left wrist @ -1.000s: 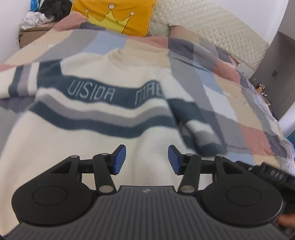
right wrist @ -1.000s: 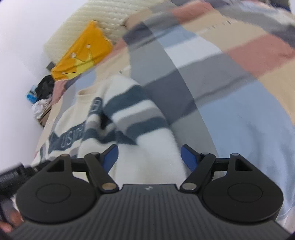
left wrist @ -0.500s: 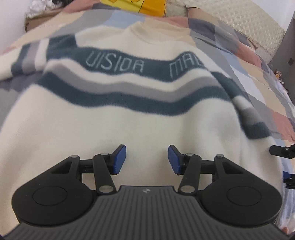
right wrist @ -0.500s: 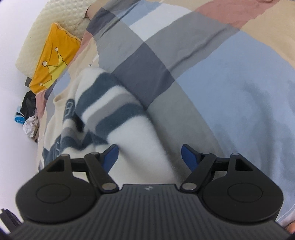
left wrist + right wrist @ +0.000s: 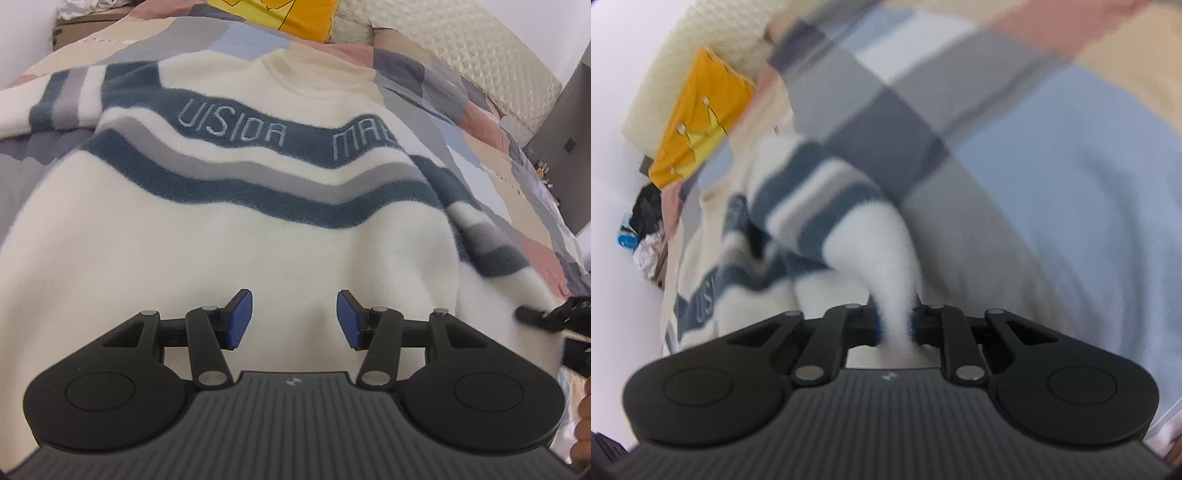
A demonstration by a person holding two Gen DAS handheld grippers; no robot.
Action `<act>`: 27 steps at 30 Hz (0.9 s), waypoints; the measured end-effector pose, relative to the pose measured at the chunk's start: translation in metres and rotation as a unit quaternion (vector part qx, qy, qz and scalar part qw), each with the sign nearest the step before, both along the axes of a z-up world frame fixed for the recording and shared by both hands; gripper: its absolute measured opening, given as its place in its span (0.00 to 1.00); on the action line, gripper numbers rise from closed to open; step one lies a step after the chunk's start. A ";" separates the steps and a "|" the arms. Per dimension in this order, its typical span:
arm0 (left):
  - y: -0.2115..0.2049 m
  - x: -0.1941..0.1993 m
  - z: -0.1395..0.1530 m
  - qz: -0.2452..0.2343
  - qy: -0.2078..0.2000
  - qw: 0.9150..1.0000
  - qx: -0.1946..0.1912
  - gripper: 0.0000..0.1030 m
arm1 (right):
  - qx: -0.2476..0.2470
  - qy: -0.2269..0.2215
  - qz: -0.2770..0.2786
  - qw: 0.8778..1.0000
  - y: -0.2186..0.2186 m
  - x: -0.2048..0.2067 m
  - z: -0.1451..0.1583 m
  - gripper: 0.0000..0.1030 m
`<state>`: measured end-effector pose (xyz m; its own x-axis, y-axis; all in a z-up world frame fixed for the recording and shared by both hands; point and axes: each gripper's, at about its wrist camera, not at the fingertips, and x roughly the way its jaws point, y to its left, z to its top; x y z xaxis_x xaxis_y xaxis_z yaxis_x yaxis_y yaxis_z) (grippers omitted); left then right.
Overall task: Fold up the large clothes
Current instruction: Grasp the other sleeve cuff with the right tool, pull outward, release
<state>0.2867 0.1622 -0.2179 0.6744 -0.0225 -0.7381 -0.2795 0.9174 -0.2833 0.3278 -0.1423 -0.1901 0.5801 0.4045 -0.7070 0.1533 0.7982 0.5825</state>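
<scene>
Sweater (image 5: 236,254) lies flat on bed (image 5: 498,155), body ahead of left hand-held gripper (image 5: 294,319), jaws half-open, empty. Right hand-held gripper (image 5: 894,325) has just closed on sleeve (image 5: 882,258); sleeve runs forward-left toward body.

Support: a bed (image 5: 480,122) covered by a patchwork quilt (image 5: 1052,184).
On quilt: cream striped sweater (image 5: 221,240), spread flat.
Beyond sweater's collar: yellow pillow (image 5: 291,16).
</scene>
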 end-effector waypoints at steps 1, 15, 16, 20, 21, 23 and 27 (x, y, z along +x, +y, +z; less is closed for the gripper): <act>0.001 -0.001 0.000 0.002 -0.001 1.000 -0.004 0.55 | -0.011 -0.019 -0.001 1.000 -0.001 -0.001 0.008 0.13; -0.007 0.002 -0.005 -0.010 0.001 1.000 0.018 0.55 | -0.198 -0.166 -0.072 0.963 -0.024 0.076 0.077 0.11; -0.007 0.003 -0.006 -0.010 0.001 1.000 0.019 0.55 | -0.205 -0.163 -0.077 0.962 -0.029 0.087 0.073 0.11; -0.005 0.005 -0.008 -0.008 0.002 1.000 0.024 0.55 | -0.230 -0.135 -0.105 0.958 -0.052 0.134 0.051 0.10; -0.005 0.006 -0.008 -0.009 0.003 1.000 0.026 0.55 | -0.238 -0.130 -0.109 0.956 -0.057 0.142 0.044 0.10; -0.005 0.009 -0.009 -0.011 0.009 0.999 0.032 0.55 | -0.264 -0.124 -0.116 0.949 -0.063 0.155 0.029 0.10; -0.004 0.015 -0.013 -0.013 0.014 0.999 0.043 0.55 | -0.313 -0.126 -0.122 0.933 -0.068 0.166 0.009 0.10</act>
<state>0.3014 0.1583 -0.2309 0.6542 0.0244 -0.7560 -0.2618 0.9450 -0.1960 0.4940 -0.2107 -0.1806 0.7813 -0.2072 -0.5887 0.2950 0.9539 0.0557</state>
